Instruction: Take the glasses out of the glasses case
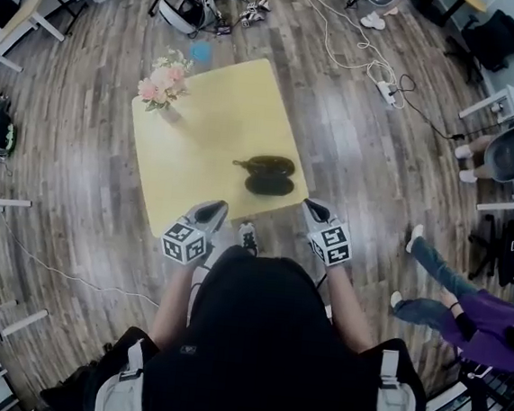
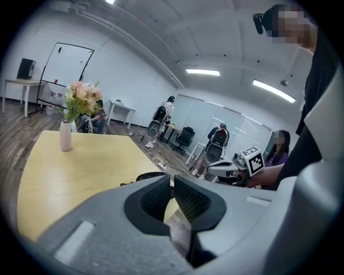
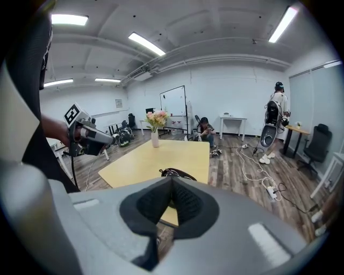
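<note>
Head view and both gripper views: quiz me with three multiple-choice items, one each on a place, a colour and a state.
1. Where does the glasses case lie on the table?
A. Near the edge closest to the person
B. At the far corner by the flowers
C. Off the table, on the floor

2. What colour is the tabletop?
A. White
B. Yellow
C. Black

3. How do the fingers of the left gripper and the right gripper stand?
A. Together, holding nothing
B. Spread wide apart
C. Closed on the case

Answers:
1 A, the dark case sits just ahead of both grippers.
2 B, every view shows a yellow top.
3 A, each gripper view shows the tips meeting with nothing between them.
</note>
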Tool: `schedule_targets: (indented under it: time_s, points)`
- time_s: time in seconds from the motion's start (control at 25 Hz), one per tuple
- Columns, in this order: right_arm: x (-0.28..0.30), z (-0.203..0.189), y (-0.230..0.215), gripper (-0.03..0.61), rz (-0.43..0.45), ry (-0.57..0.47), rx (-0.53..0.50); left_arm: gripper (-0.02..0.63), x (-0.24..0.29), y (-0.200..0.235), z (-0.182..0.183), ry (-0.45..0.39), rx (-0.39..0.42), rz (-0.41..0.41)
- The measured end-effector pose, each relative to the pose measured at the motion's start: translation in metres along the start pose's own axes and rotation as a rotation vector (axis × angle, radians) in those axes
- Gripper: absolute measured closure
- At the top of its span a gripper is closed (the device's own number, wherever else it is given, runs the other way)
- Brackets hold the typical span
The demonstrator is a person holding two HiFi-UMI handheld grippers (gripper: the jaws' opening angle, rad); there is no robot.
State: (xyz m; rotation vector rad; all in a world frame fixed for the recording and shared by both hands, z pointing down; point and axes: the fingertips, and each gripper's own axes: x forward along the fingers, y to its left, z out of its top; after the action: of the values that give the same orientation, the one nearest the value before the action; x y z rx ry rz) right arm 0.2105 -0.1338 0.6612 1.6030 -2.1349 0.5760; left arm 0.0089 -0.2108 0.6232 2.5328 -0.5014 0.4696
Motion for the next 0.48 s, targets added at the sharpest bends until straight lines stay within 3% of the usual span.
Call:
schedule_targets:
  time_s: [0.28,0.48]
  points:
    - [0.028,0.005,-0.011,0.574,-0.049,0.030,0.030,0.581,0.023,0.039,0.026,-0.003,0.015,-0.045]
    - [0.055,0.033,-0.008,0.575,-0.061,0.009,0.011,0.581,0.025,0.070,0.040,-0.008,0.023,-0.055]
